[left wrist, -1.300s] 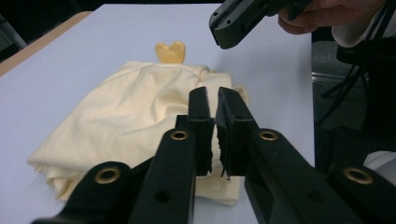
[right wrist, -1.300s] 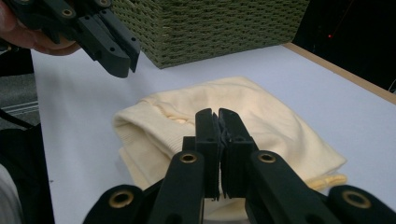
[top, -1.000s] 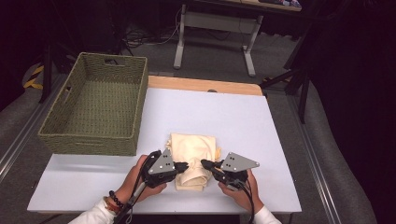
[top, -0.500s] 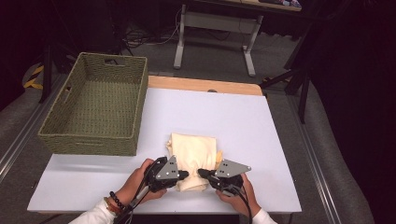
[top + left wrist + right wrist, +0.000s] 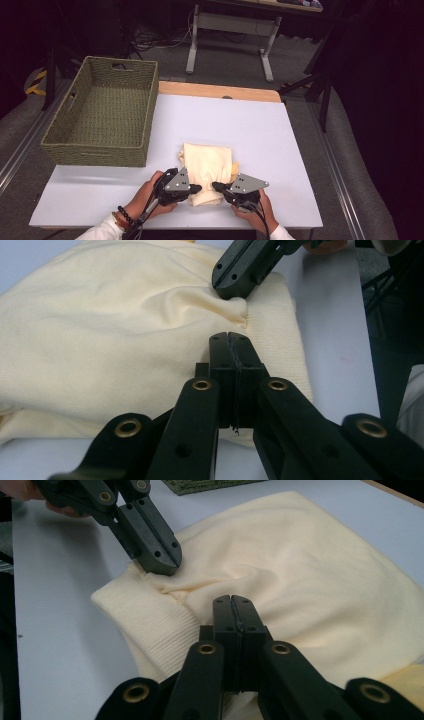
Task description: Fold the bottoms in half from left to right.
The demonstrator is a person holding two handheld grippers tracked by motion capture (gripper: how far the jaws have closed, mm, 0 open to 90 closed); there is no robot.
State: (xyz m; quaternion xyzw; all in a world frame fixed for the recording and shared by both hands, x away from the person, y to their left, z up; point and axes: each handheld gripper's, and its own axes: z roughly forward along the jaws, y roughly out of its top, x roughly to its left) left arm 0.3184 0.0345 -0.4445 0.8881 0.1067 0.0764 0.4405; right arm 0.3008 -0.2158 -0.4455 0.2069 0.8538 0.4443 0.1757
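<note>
My left gripper (image 5: 196, 189) and right gripper (image 5: 217, 186) are both pinched together on the near ribbed hem of the folded cream knit garment (image 5: 207, 162), whose long axis runs away from me; the woven green basket (image 5: 100, 150) sits far left.

You see a soft, matt knitted cloth (image 5: 207, 170), pale yellow, with a ribbed hem. Your left gripper (image 5: 231, 340) has matt black plastic jaws with shiny brass rivets. At upper left, the basket (image 5: 100, 150) is rough woven fibre. The table (image 5: 280, 145) looks smooth and matt white.
</note>
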